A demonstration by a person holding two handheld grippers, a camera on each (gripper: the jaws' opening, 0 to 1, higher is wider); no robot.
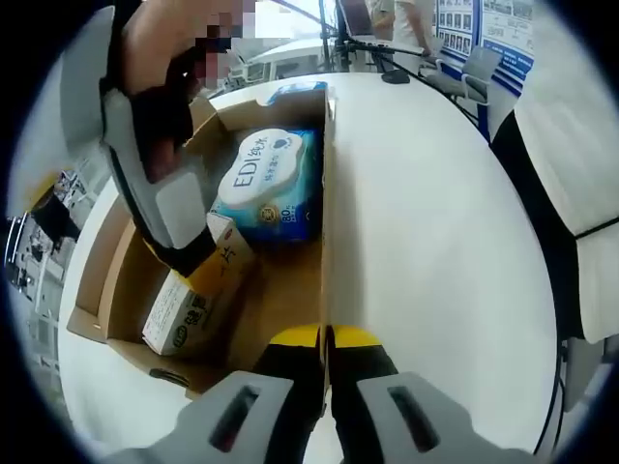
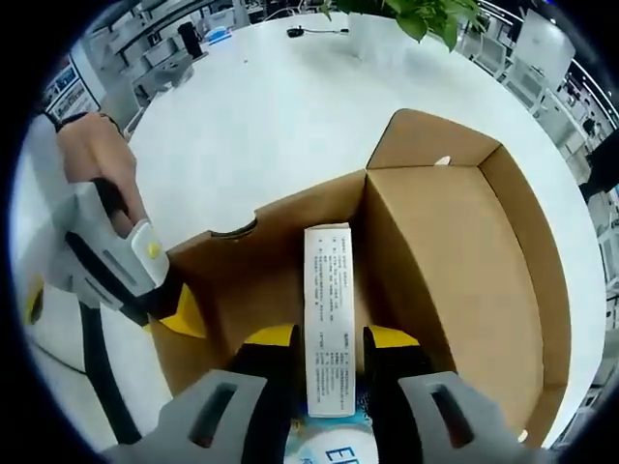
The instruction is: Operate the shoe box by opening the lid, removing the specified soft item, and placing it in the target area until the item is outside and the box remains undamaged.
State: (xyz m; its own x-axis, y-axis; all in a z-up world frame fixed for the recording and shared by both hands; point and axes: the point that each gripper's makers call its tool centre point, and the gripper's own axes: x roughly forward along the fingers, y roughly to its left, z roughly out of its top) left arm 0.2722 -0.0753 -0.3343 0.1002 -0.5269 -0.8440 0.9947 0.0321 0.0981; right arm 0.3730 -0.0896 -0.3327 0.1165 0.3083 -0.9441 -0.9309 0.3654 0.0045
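Note:
An open brown shoe box [image 1: 290, 300] lies on a white table. Inside it are a blue and white soft tissue pack [image 1: 266, 188] and a narrow yellow and white carton [image 1: 193, 304]. My left gripper [image 1: 327, 336] is shut on the box's long side wall [image 1: 327, 193]. My right gripper [image 1: 198, 259], held by a hand, reaches in from the upper left onto the carton's end. In the right gripper view, the carton [image 2: 329, 319] stands between the right gripper's [image 2: 331, 336] jaws, which are shut on it. The tissue pack [image 2: 329, 452] peeks out below, and the left gripper [image 2: 179, 314] pinches the wall.
The box's lid [image 2: 464, 280] and end flap [image 2: 430, 140] stand open to the right. The white table [image 1: 435, 251] spreads wide beside the box. A person in white [image 1: 571, 145] stands at its edge. A potted plant [image 2: 426, 14] and a small dark device [image 2: 305, 31] sit far off.

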